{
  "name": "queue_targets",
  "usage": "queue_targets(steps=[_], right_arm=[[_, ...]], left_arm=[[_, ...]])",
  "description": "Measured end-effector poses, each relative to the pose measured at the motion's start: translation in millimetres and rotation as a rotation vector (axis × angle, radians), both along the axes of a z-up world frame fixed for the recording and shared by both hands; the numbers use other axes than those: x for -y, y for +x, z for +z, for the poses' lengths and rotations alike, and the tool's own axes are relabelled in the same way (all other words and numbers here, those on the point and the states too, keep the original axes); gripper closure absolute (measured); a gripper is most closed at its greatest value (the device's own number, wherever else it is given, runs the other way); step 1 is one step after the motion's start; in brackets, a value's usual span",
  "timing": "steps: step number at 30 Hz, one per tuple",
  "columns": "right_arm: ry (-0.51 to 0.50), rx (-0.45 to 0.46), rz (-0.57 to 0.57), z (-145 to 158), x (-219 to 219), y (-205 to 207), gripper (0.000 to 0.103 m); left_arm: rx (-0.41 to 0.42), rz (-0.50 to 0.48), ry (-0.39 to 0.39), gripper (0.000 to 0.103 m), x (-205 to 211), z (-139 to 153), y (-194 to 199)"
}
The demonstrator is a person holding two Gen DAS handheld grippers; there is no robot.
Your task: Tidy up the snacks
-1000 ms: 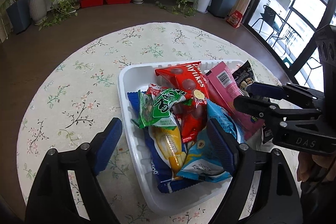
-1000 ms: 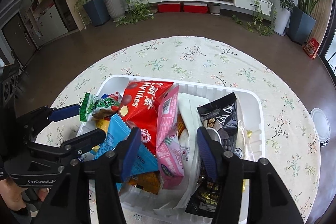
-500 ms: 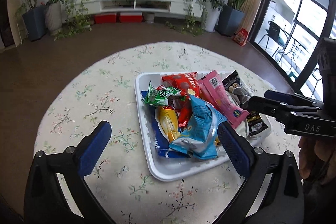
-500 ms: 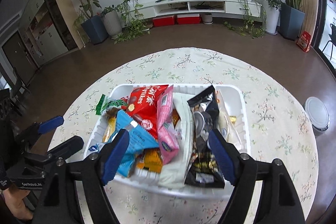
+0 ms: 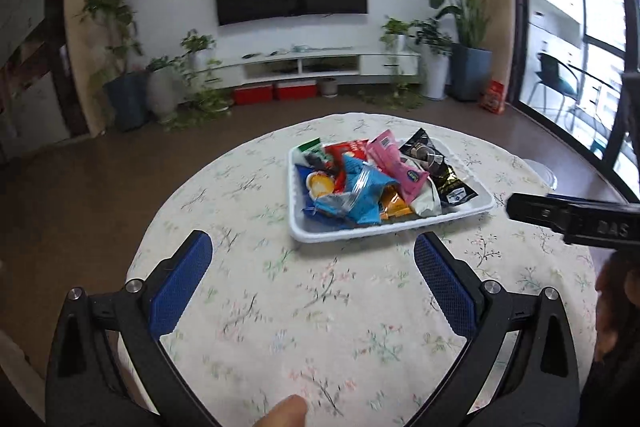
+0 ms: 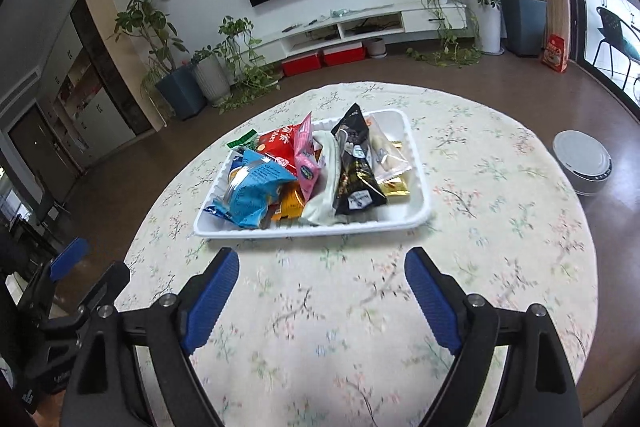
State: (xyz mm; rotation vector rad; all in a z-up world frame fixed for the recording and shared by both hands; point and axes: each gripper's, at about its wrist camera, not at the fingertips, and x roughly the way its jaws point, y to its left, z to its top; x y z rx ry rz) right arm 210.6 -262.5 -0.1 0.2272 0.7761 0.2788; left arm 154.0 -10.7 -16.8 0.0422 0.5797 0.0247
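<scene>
Fingers of the left gripper (image 5: 312,251) stand spread wide with nothing between them, over bare floral tabletop (image 5: 280,307). Those of the right gripper (image 6: 322,267) have just been opening and also hold nothing. Beyond both pairs of fingertips, clear of them, sits the white tray (image 6: 416,187) heaped with snacks: from left to right a blue packet (image 6: 256,191), a red bag (image 6: 280,143), a pink packet (image 6: 306,163), a white pouch (image 6: 326,183), a black bag (image 6: 354,167) and a gold-edged clear wrapper (image 6: 390,163).
</scene>
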Motion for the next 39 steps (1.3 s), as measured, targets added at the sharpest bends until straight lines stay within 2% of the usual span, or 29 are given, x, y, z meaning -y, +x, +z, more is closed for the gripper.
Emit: queue_targets(steps=[5, 8, 12, 16, 19, 25, 39], right_arm=[[0.005, 0.057, -0.011, 14.5, 10.5, -35.0, 0.014], [0.006, 0.092, -0.021, 24.5, 12.9, -54.8, 0.012], [-0.037, 0.143, -0.02, 34.8, 7.6, -81.4, 0.008], [-0.058, 0.156, -0.02, 39.6, 5.8, -101.8, 0.007], [-0.073, 0.165, -0.039, 42.8, 6.3, -113.1, 0.006], [-0.105, 0.203, -0.088, 52.8, 11.7, -131.4, 0.004], [-0.129, 0.236, -0.104, 62.5, 14.2, -147.7, 0.004]], left_arm=[[0.0, 0.007, -0.013, 0.0, 5.5, 7.4, -35.2], [-0.028, 0.015, -0.033, 0.0, 7.6, 9.0, -52.1], [-0.039, 0.009, -0.067, 0.0, 10.2, 13.0, -74.5], [-0.043, 0.004, -0.085, 0.0, 15.7, 18.1, -92.0], [-0.044, 0.03, -0.065, 0.0, 20.1, 22.9, -102.9], [-0.072, 0.095, 0.004, 0.0, 29.9, 29.5, -109.9], [-0.064, 0.074, -0.037, 0.0, 30.8, 38.3, -119.2]])
